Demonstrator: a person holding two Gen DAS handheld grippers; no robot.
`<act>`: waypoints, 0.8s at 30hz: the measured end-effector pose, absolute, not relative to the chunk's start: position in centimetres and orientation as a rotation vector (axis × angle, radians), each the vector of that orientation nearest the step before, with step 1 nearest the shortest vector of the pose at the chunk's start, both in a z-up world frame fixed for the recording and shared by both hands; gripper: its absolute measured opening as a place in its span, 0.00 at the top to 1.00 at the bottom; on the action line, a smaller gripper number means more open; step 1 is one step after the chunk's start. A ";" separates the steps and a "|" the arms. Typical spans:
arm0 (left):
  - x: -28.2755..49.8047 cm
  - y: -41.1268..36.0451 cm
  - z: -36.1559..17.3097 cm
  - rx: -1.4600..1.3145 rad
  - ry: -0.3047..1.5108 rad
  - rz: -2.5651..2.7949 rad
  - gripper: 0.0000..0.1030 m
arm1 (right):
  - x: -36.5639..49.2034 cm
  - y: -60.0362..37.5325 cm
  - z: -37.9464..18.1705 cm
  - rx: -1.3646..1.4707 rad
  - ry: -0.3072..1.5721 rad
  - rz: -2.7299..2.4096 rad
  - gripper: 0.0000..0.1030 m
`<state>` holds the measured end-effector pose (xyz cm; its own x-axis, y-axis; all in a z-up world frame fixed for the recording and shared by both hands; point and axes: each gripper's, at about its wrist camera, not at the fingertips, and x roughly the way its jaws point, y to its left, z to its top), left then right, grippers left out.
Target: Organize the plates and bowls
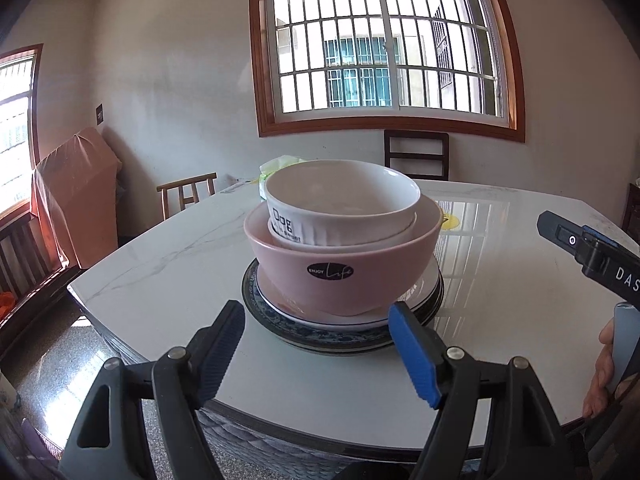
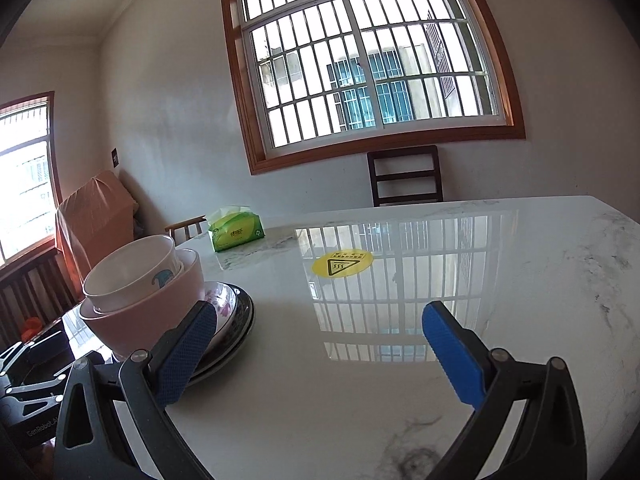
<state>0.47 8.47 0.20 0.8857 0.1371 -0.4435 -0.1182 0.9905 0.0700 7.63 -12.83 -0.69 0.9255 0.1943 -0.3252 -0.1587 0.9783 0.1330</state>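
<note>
A white bowl [image 1: 340, 200] marked "Dog" sits inside a pink bowl [image 1: 344, 268], which stands on a stack of plates [image 1: 332, 332] with a blue-patterned rim on the marble table [image 1: 160, 264]. My left gripper [image 1: 316, 336] is open and empty, just in front of the plates. In the right wrist view the same stack shows at the left: white bowl [image 2: 128, 276], pink bowl [image 2: 132, 320], plates [image 2: 236, 320]. My right gripper [image 2: 316, 340] is open and empty, to the right of the stack over bare table.
A green tissue pack [image 2: 236, 232] and a yellow warning sticker [image 2: 342, 263] lie farther back on the table [image 2: 440, 340]. Wooden chairs [image 2: 406, 176] stand beyond the far edge. The right gripper's body [image 1: 592, 256] shows at the left wrist view's right edge.
</note>
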 end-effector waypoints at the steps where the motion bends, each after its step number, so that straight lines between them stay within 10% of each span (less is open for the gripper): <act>1: 0.5 8.4 0.2 0.044 0.465 0.132 0.26 | 7.7 -12.8 -0.7 0.100 0.346 0.185 0.00; 24: 0.0 8.6 0.5 0.034 0.445 0.129 0.23 | 8.1 -13.4 -0.9 0.120 0.369 0.187 0.00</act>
